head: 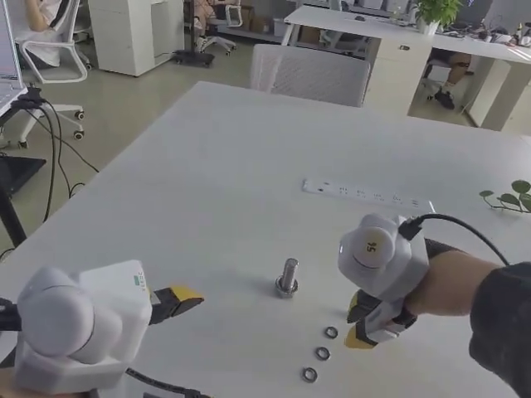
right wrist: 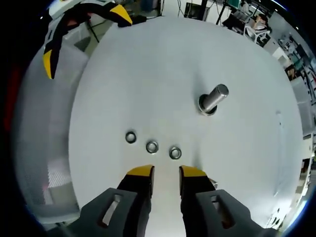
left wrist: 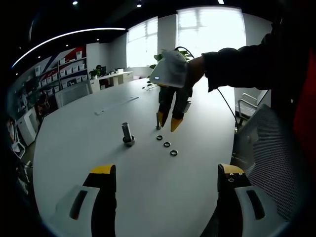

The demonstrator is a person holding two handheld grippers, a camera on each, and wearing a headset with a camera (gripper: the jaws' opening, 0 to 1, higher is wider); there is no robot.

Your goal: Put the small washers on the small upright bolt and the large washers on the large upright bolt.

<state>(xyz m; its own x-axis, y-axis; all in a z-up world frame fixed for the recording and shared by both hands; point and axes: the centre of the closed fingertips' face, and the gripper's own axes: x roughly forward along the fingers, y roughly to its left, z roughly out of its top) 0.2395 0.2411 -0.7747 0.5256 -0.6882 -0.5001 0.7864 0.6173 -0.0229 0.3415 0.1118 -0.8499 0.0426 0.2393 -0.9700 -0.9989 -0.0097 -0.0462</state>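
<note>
One large steel bolt [head: 287, 278] [left wrist: 127, 134] [right wrist: 213, 98] stands upright on the white table [head: 207, 191]. Three small washers [head: 322, 353] [left wrist: 167, 144] [right wrist: 152, 146] lie in a short row to its right. My right gripper [head: 359, 325] [right wrist: 166, 172] hovers just above the table beside the row. Its jaws are a narrow gap apart with nothing between them. A small metal piece [right wrist: 211, 183] peeks out beside its right jaw, mostly hidden. My left gripper [head: 178, 300] [left wrist: 167, 170] is low at the near left, wide open and empty, pointing toward the bolt.
A white power strip [head: 365, 194] lies on the table beyond the bolt. Green plant leaves [head: 508, 197] reach in at the right edge. A grey chair [head: 309, 73] stands at the table's far side. Dark cables [head: 452, 222] trail from both grippers.
</note>
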